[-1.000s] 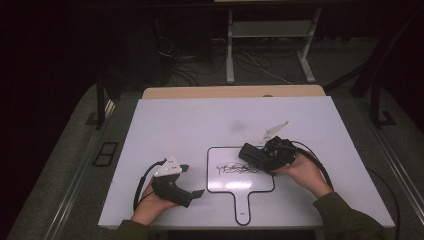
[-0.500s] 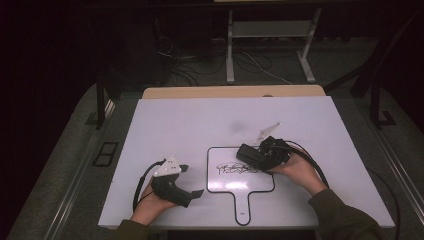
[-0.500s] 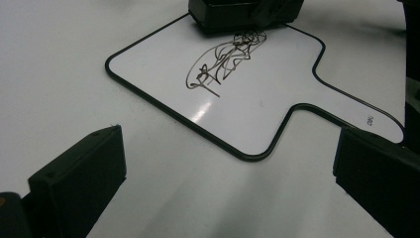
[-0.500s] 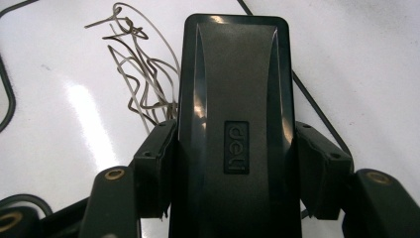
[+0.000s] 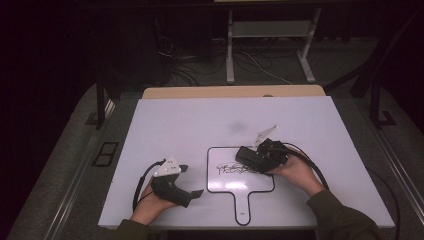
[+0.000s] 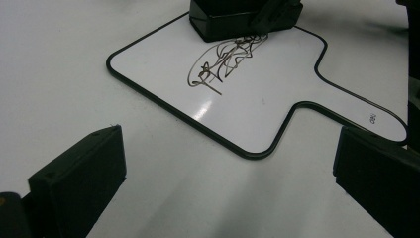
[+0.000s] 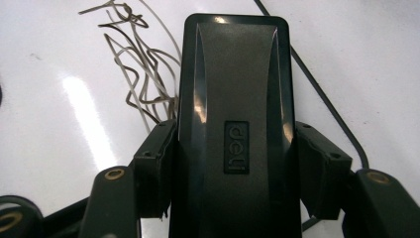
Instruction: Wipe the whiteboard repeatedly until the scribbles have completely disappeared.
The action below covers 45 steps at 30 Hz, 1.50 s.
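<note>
A small paddle-shaped whiteboard (image 5: 235, 184) with a black rim lies flat at the table's front middle, handle toward the person. A dark scribble (image 5: 231, 167) crosses its upper half. My right gripper (image 5: 256, 157) is shut on a black eraser (image 5: 246, 156), pressed down on the scribble's right end. In the right gripper view the eraser (image 7: 235, 99) sits between both jaws, over the scribble (image 7: 133, 64). My left gripper (image 5: 191, 180) rests open on the table left of the board. Its view shows the whiteboard (image 6: 277, 104), the scribble (image 6: 223, 62) and the eraser (image 6: 233, 17) ahead.
The white table top (image 5: 175, 125) spreads wide behind and to both sides of the board. A wooden strip (image 5: 230, 92) runs along its back edge. Cables trail from each gripper. Beyond the table are a dark floor, loose wires and a metal stand (image 5: 230, 55).
My right gripper has slid the eraser a little to the left, over the right end of the scribble. The left gripper has stayed put.
</note>
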{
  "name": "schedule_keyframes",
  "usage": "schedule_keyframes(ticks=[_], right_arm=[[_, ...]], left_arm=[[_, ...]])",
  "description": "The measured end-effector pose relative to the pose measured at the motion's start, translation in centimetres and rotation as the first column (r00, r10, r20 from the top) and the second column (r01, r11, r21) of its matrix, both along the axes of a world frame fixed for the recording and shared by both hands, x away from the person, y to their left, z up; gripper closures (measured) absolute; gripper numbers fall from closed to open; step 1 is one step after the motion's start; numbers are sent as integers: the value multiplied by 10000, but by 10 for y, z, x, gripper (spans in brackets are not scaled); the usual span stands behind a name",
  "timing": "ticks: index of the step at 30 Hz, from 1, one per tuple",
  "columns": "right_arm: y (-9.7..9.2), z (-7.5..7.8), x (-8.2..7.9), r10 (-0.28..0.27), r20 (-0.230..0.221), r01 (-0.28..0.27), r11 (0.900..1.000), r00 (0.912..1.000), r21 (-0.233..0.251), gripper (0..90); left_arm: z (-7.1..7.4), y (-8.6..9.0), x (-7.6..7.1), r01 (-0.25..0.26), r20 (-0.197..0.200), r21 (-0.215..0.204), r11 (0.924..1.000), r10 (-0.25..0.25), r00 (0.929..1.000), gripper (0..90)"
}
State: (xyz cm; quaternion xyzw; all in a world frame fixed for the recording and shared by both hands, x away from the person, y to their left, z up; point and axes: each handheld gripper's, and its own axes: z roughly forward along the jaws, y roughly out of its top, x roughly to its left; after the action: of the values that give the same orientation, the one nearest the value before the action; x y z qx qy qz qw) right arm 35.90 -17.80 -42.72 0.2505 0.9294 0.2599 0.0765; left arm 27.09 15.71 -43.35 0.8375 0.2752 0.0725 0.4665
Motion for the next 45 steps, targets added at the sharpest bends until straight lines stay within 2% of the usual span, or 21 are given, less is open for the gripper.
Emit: schedule_keyframes(ticks=[1, 2, 3, 18, 23, 24, 27, 30, 36, 38, 45], right_arm=[[0, 0, 0, 78, 111, -78, 9999, 9999, -81, 383], [2, 0, -1, 58, -19, -58, 10000, 10000, 6, 383], [2, 0, -1, 180, 107, -179, 9998, 9998, -68, 383], [22, 0, -14, 651, 14, -651, 9979, 9979, -51, 383], [29, 1, -20, 1019, -9, -1019, 9947, 9948, -119, 383], [30, 1, -20, 1238, 46, -1237, 9922, 9923, -186, 383], [34, 1, -23, 1359, 51, -1358, 9905, 9907, -239, 383], [33, 1, -22, 1268, -24, -1268, 9918, 9919, -183, 383], [24, 2, -15, 661, -101, -662, 9977, 9978, -131, 383], [19, 2, -11, 549, 19, -548, 9982, 9985, -254, 383], [5, 2, -2, -35, -103, 33, 9998, 9999, -199, 383]], left_arm=[[0, 0, 0, 6, -2, -6, 10000, -6, 10000, 0], [0, 0, 0, 7, -9, -17, 10000, -7, 10000, 0], [-1, 0, 1, -17, -20, -18, 10000, 17, 10000, 0], [-4, 2, 4, 27, 26, -23, 10000, -27, 10000, 0], [-4, 1, 4, 34, 34, -15, 10000, -34, 10000, 0], [-4, 1, 4, 34, 34, -21, 10000, -34, 10000, 0], [-4, 2, 4, 34, 30, -23, 10000, -34, 10000, 0], [-3, 2, 4, 52, 52, -12, 10000, -52, 10000, 0], [-3, 2, 4, 61, 56, -21, 10000, -61, 10000, 0], [-3, 2, 4, 63, 47, -22, 10000, -63, 10000, 0], [-3, 2, 4, 46, 28, -46, 10000, -46, 10000, 0]])
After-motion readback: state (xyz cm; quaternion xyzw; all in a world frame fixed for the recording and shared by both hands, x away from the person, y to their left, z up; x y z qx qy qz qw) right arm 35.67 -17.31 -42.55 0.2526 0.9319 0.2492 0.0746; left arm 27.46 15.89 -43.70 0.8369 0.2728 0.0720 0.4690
